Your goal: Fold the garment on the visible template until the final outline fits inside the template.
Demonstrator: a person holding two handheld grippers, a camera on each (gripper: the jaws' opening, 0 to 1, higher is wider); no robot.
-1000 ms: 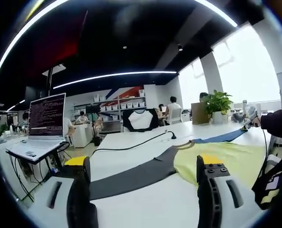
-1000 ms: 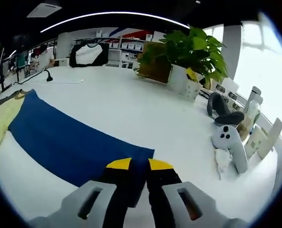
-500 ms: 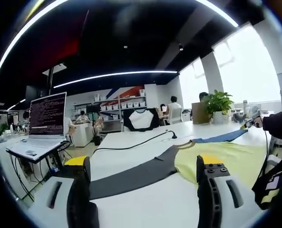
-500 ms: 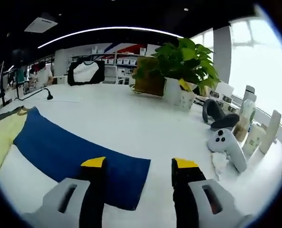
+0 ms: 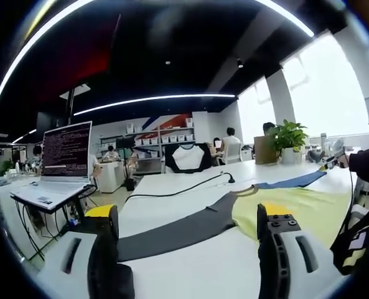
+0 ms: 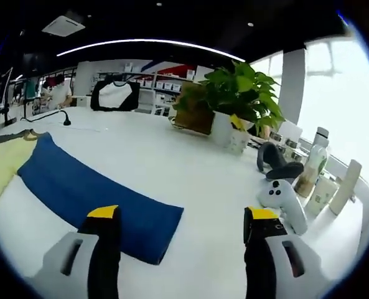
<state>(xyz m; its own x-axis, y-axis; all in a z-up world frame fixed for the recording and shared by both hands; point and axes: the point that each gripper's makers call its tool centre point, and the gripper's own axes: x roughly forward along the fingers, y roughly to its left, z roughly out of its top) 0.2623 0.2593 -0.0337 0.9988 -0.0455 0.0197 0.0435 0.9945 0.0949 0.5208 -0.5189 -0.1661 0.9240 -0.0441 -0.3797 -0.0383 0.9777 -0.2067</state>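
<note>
Garment (image 5: 277, 205) flat on table (image 6: 172, 162), blue sleeve (image 6: 91, 199) at 10 o'clock of right gripper (image 6: 181, 218) | both grippers' jaws spread, empty; left gripper (image 5: 187, 218) over dark sleeve (image 5: 184, 230) | risk: we pinch one layer, fold skews.

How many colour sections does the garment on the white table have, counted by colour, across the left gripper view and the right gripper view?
Yellow body: 1
Dark grey sleeve: 1
Blue sleeve: 1
Total: 3
</note>
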